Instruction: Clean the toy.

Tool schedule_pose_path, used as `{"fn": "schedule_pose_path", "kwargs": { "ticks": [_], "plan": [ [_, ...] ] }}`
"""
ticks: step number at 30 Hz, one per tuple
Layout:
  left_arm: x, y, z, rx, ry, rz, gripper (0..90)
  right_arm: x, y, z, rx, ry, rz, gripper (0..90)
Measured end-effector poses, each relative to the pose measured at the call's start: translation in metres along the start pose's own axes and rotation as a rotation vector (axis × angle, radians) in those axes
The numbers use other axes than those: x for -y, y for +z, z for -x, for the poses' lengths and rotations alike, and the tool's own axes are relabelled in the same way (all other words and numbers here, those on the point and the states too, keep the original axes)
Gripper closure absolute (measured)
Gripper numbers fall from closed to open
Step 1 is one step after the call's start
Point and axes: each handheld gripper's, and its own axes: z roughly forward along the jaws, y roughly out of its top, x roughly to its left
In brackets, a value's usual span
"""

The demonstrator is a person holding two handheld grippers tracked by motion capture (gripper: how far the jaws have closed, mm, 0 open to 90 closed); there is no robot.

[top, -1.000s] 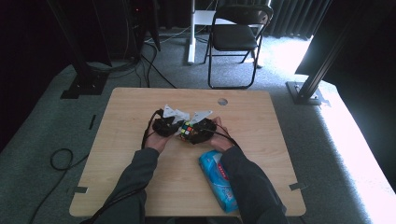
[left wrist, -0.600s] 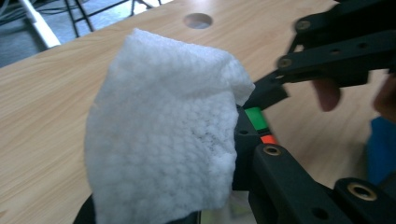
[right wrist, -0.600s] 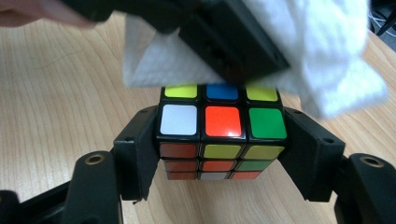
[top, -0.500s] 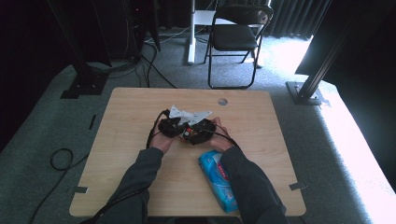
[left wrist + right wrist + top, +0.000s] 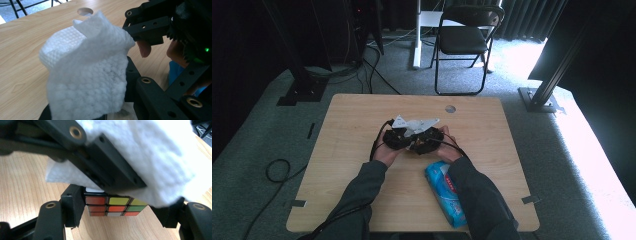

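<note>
Nearby, blue wipes pack (image 5: 445, 194) beside right sleeve (image 5: 479, 200).

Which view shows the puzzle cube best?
The right gripper view: the puzzle cube sits between the right gripper jaws, one coloured face readable under the white wipe. In the high view it is a tiny speck; the left gripper view has the wipe in front.

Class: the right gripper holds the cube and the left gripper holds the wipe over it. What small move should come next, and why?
Probably draw the wipe across the cube's top. The left gripper already clamps the wipe over the cube, which the right gripper holds at its sides.
</note>
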Motion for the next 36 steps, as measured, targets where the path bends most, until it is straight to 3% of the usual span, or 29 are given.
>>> {"fn": "schedule_pose_path", "kwargs": {
  "ticks": [8, 16, 25, 29, 36],
  "plan": [
    [0.011, -0.013, -0.011, -0.044, -0.034, 0.004, 85.1, 0.002, 0.0, 0.004, 0.023, 0.028, -0.011, 34.2],
    [0.027, -0.021, -0.016, -0.043, -0.052, -0.002, 85.3, 0.003, 0.001, 0.007, 0.04, 0.057, -0.016, 34.2],
    [0.035, -0.018, -0.013, -0.036, -0.038, -0.017, 85.8, 0.003, 0.0, 0.01, 0.058, 0.085, -0.009, 34.2],
    [0.04, -0.014, -0.01, -0.033, -0.027, -0.042, 85.9, 0.003, -0.002, 0.012, 0.053, 0.11, 0.005, 34.2],
    [0.045, -0.006, -0.007, -0.033, -0.012, -0.078, 86.0, 0.003, -0.003, 0.012, 0.054, 0.11, 0.008, 34.2]
  ]
}}
